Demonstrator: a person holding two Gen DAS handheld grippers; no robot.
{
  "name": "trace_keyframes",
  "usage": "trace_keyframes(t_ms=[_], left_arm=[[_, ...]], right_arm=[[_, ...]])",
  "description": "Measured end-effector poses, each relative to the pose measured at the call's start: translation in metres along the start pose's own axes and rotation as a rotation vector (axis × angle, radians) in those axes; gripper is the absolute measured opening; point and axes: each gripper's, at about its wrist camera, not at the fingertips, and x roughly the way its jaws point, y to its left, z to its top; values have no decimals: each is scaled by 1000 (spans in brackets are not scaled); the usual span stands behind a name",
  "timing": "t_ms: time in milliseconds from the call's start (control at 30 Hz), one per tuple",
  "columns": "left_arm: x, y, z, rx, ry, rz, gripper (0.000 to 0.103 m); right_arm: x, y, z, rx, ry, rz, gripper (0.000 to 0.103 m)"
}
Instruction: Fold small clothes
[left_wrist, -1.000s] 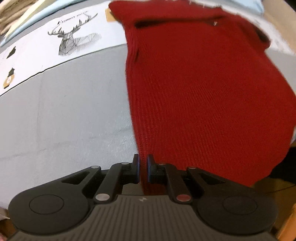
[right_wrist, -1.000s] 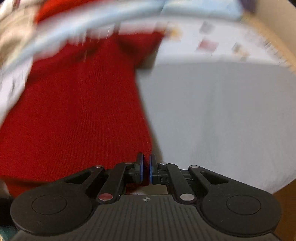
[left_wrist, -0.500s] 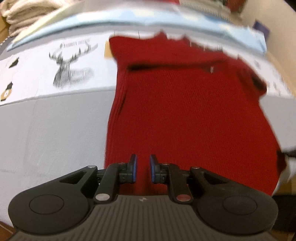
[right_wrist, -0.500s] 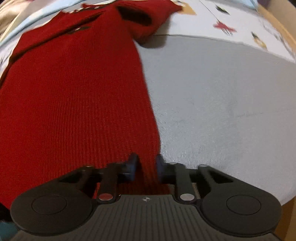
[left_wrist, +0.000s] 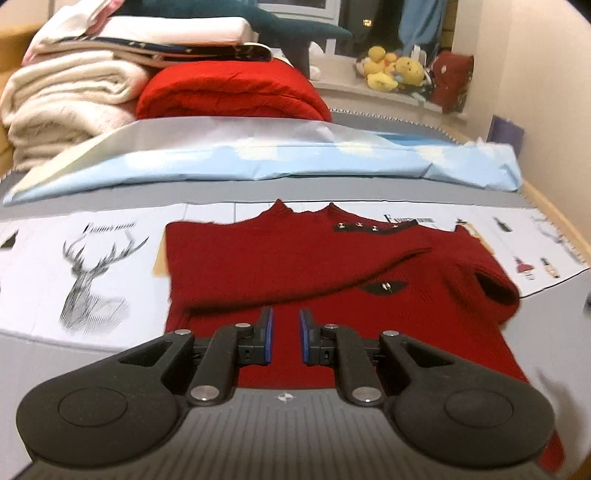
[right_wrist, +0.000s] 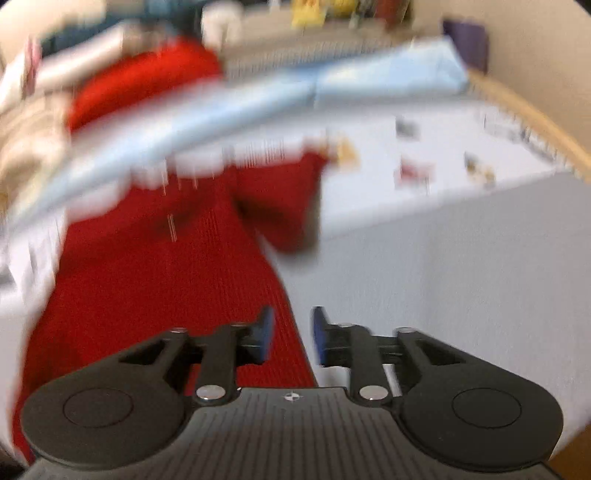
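Observation:
A dark red knit sweater (left_wrist: 295, 266) lies flat on the grey bed surface (left_wrist: 55, 354), collar at the far end, one sleeve folded across its chest. My left gripper (left_wrist: 283, 341) is open and empty, just above the sweater's lower middle. In the blurred right wrist view the sweater (right_wrist: 166, 280) fills the left half. My right gripper (right_wrist: 291, 339) is open and empty over the sweater's right edge, where it meets the grey surface (right_wrist: 461, 277).
A white sheet with a deer print (left_wrist: 92, 280) lies under the sweater's top. A light blue cloth (left_wrist: 280, 158) lies behind it. Folded cream blankets (left_wrist: 62, 103) and a red blanket (left_wrist: 232, 92) are stacked at the back. A wooden bed edge (left_wrist: 561, 225) runs along the right.
Both grippers were shut on the sweater's lower hem and have let go and opened. Both have lifted and tilted up, so more of the bed and room shows.

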Motion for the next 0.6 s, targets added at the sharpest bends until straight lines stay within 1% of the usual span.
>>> trace_keyframes(t_ms=[67,133,167,233,267,333,367,400,467,500,533,567,600], left_arm=[[27,-18,11,14,17,-6,15],[54,-39,20,50,16,-10,15],[67,-48,23,71,12,-17,15],[96,-68,31,102,7,-33,15],[111,-77,34,111,10,-39,16],[148,-97,40,118,28,-43,29],[167,-107,43,118,45,-38,46],[182,-115,44,118,61,-37,54],[211,-131,44,135,98,-46,55],[225,-139,42,163,121,-41,55],[237,-146,39,209,136,-17,52],[244,-150,35,257,142,10,30],[249,-151,32,303,129,42,14]], right_arm=[[7,17,27,53,-65,54,42],[18,27,41,82,-109,98,42],[28,31,42,78,-127,104,42],[50,36,41,68,-83,33,42],[56,29,40,78,-62,31,42],[68,22,43,131,-3,10,42],[68,20,39,148,8,3,42],[74,18,40,153,15,5,42],[78,16,41,149,41,0,42],[80,14,41,156,48,-7,42],[82,12,41,165,58,-13,42],[87,10,40,171,69,-15,42],[92,8,40,177,79,-16,42]])
